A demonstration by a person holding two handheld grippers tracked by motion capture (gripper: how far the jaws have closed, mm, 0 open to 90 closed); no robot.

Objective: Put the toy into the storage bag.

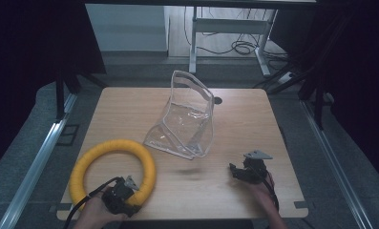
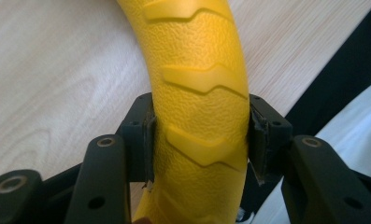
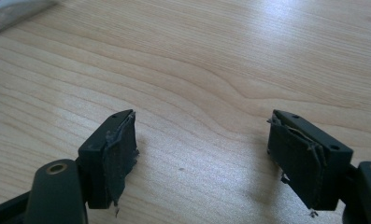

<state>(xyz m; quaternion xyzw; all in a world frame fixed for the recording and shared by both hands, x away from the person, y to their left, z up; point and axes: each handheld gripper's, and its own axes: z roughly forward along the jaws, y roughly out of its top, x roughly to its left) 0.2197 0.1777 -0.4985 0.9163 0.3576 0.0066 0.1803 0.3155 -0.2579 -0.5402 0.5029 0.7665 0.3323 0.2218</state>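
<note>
Here, a wooden table stands with a big yellow ring lying flat on it, near the front left corner. The ring is thick and bumpy, with raised zigzag marks on its skin.

The left gripper sits at the near edge of the ring, right by the front of the table. Its two black jaws are squeezed onto the ring, one on each side of the yellow tube. In the left gripper view, both pads press flat against the ring, with no gap. So the left gripper has a tight hold of the ring. The ring rests on the wood and curves away from the gripper toward the middle of the table.

The right gripper is over on the right side of the table, well apart from the ring. Its jaws stand wide open. In the right gripper view there is just bare wood between the two black pads, and nothing is held. The pads look a bit torn at the edges.

A clear plastic bag stands in the middle of the table, between the two grippers and farther back. It is near the ring but not touching it. A small corner of the bag peeks in at the top left of the right gripper view.
</note>
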